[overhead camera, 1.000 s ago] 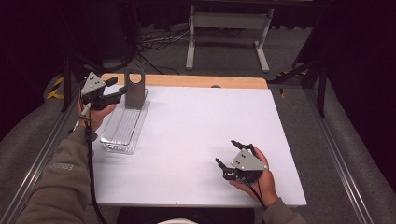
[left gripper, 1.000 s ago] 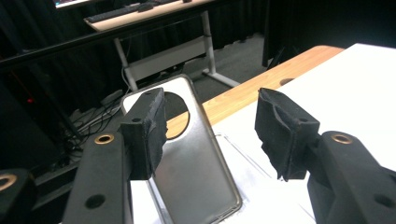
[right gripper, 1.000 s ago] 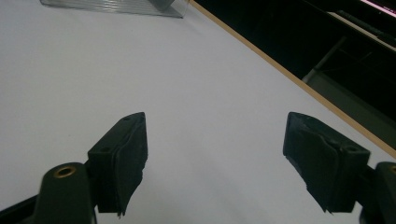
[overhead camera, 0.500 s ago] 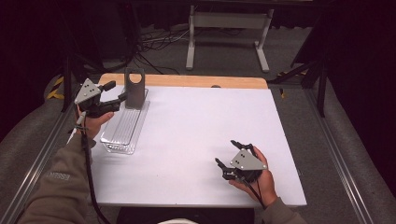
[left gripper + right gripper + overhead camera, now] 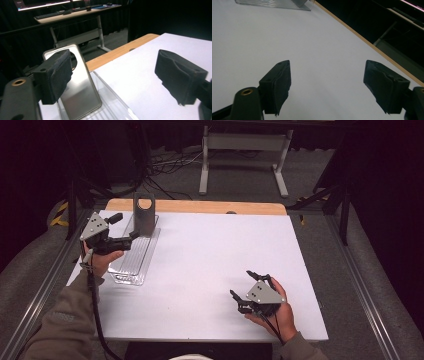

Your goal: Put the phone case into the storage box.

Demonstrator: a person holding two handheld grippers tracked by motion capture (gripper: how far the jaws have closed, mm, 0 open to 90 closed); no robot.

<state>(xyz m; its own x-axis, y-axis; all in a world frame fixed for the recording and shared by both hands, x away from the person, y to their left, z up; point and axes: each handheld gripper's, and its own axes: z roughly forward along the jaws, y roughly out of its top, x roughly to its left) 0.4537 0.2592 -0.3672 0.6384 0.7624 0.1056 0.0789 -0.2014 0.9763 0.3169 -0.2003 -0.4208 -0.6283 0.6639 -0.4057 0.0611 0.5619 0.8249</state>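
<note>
Our left gripper (image 5: 122,231) stands with its jaws wide apart, having just been opening, and nothing lies between the pads. In the left gripper view (image 5: 112,75) the metal plate (image 5: 77,85) rises behind the left-hand pad, close by it; we cannot tell whether pad and plate touch. The plate, with a round hole near its top, stands upright, tilted slightly back, at the far end of a clear ribbed plastic tray (image 5: 131,265). In the high view the metal plate (image 5: 144,215) sits just beyond and to the right of the left gripper's tips, near the wooden back edge (image 5: 200,207) of the white table (image 5: 215,255). Our right gripper (image 5: 248,287) rests in the hand near the front right of the table, jaws spread and empty, well apart from tray and plate; its own view (image 5: 325,87) looks across bare white surface toward the tray (image 5: 272,3) far off.
</note>
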